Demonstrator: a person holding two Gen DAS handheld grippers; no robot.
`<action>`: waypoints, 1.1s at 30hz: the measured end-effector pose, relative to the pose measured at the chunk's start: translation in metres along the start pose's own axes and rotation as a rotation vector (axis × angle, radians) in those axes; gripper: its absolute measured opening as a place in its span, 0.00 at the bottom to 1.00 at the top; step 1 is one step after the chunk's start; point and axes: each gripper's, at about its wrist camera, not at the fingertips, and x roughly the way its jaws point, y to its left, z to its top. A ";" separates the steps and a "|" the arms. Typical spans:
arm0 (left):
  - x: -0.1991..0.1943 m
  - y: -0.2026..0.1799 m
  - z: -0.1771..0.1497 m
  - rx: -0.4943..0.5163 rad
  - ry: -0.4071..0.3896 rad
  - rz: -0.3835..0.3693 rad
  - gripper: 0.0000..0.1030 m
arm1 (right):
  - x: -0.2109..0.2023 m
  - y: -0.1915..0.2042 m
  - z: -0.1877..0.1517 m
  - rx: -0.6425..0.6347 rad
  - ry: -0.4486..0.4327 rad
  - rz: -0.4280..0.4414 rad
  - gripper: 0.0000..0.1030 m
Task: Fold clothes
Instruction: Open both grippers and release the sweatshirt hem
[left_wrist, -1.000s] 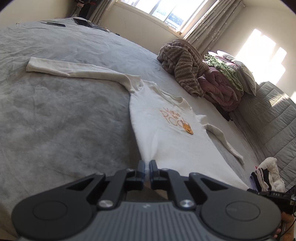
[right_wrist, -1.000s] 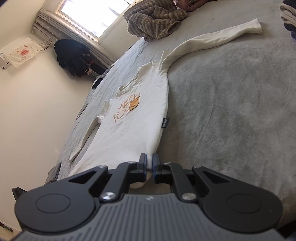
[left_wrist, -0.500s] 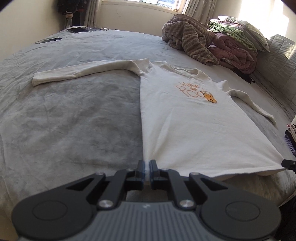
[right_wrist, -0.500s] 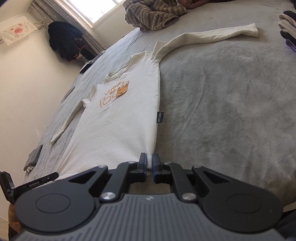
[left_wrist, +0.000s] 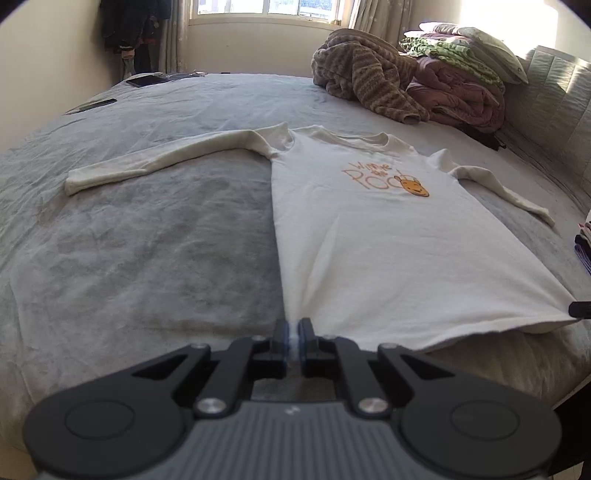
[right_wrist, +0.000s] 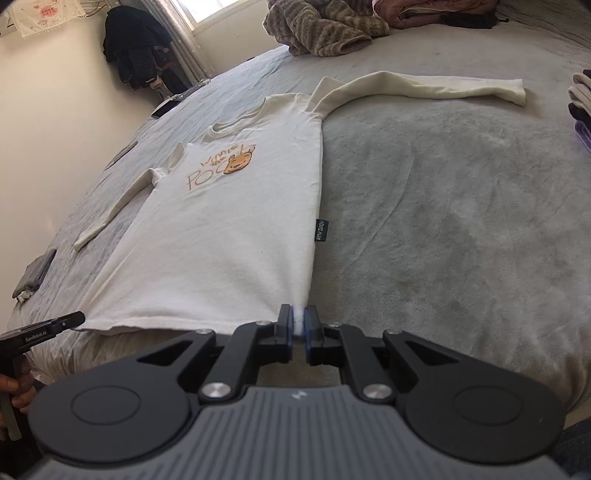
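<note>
A cream long-sleeved shirt (left_wrist: 373, 236) with an orange print lies face up on the grey bed (left_wrist: 147, 240), both sleeves spread out to the sides. My left gripper (left_wrist: 293, 334) is shut on the hem's left corner at the near edge of the bed. My right gripper (right_wrist: 299, 325) is shut on the hem's right corner of the same shirt (right_wrist: 229, 229), pulled taut. The other gripper's tip (right_wrist: 48, 326) shows at the left in the right wrist view, held by a hand (right_wrist: 14, 387).
A heap of brown knit and pink bedding (left_wrist: 406, 85) sits at the head of the bed. Folded clothes (right_wrist: 581, 107) are stacked at the right edge. A phone (left_wrist: 144, 79) and a dark flat item (left_wrist: 94, 105) lie at the far left. A grey cloth (right_wrist: 35, 273) rests near the edge.
Both grippers have drawn the hem toward the near edge and swung level, so the shirt now lies straighter and flatter on the bed. Both stayed shut on the corners.
</note>
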 end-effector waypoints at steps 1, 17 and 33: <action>0.001 -0.001 -0.002 0.000 0.006 -0.004 0.06 | 0.001 0.001 0.000 -0.012 0.005 -0.012 0.08; 0.012 0.022 0.003 -0.148 0.069 -0.044 0.31 | 0.018 0.013 0.002 -0.132 0.064 -0.091 0.19; 0.040 -0.017 0.056 -0.027 0.014 -0.073 0.37 | 0.058 0.032 0.063 -0.277 0.042 -0.046 0.32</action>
